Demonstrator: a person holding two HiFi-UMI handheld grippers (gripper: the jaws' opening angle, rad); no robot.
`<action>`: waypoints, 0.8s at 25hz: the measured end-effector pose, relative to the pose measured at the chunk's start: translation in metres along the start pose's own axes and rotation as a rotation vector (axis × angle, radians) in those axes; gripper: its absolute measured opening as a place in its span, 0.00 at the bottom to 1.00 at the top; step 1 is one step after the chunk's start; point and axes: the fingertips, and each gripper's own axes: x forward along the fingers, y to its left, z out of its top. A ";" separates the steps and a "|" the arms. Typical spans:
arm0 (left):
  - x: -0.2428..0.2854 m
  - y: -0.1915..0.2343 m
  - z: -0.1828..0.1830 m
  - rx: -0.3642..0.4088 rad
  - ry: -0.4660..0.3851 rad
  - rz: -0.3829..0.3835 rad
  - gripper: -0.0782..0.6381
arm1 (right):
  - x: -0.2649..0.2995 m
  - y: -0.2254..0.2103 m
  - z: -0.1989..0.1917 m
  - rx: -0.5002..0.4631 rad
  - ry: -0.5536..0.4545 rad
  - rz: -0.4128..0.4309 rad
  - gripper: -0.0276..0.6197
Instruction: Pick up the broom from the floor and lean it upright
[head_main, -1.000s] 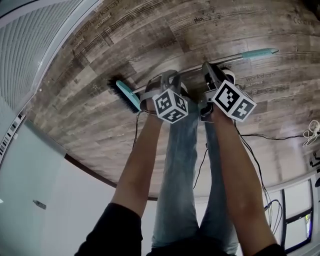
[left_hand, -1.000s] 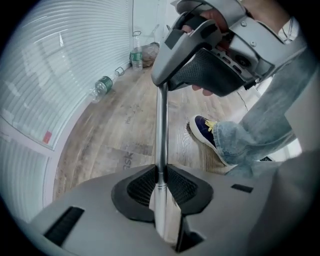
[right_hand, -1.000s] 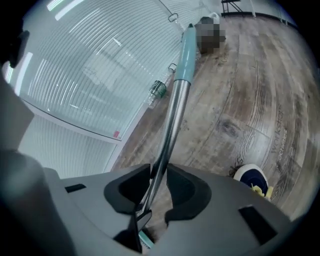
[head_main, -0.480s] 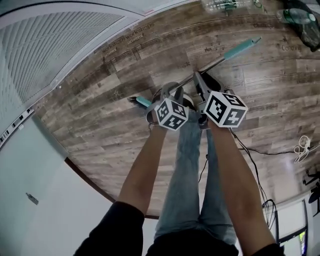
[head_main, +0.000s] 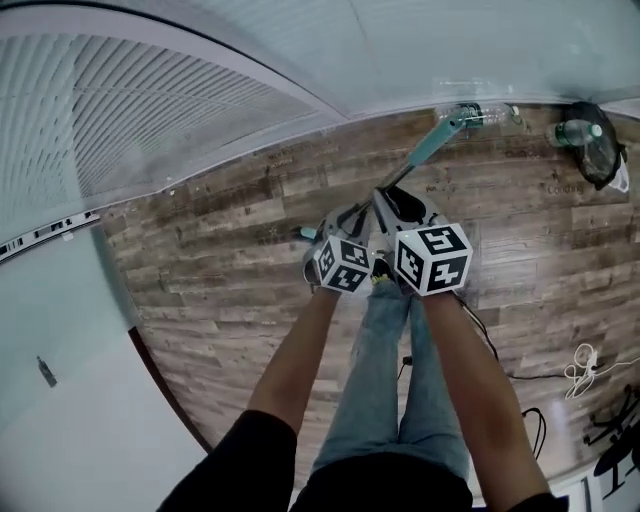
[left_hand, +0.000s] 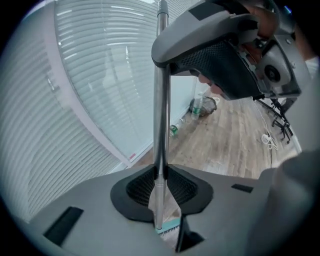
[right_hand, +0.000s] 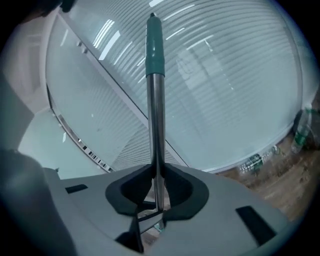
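Wood-plank floor (head_main: 220, 290) filled the middle of the head view, with white blinds (head_main: 150, 110) curving across the top. At the centre, the broom (head_main: 430, 146) was held in both grippers, its metal pole running up and right to a teal grip that ended near the foot of the blinds. A sliver of its teal head showed just left of the grippers, and I could not tell whether the bristles touched the floor. The left gripper (head_main: 347, 215) was clamped on the pole. In the left gripper view its black pads (left_hand: 142, 187) pressed the broom (left_hand: 160, 100) from both sides, with the teal head and pale bristles showing below them. The right gripper (head_main: 386, 196) gripped the pole just beyond, closer to the teal grip. In the right gripper view its jaws were closed against the broom (right_hand: 156, 125), and the teal grip rose toward the top centre against the blinds (right_hand: 225, 75). The left gripper view also showed the right gripper (left_hand: 167, 57) wrapped round the pole near the top of the frame. Each gripper's marker cube faced the head camera, above the person's bare forearms and jeans (head_main: 385, 400). Bottles (head_main: 482, 113) lay along the wall at the upper right, beside a dark basket (head_main: 592, 145) that held a green bottle. A white cable (head_main: 583, 360) lay coiled on the floor at the right edge.
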 end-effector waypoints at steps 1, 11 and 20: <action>-0.007 0.009 0.009 -0.032 -0.024 0.022 0.23 | 0.002 0.013 0.014 -0.056 0.001 0.024 0.17; -0.030 0.073 0.002 -0.271 -0.116 0.046 0.23 | 0.057 0.101 0.033 -0.419 0.161 0.126 0.17; -0.013 0.142 -0.039 -0.292 -0.092 0.008 0.23 | 0.136 0.132 0.017 -0.458 0.300 0.103 0.17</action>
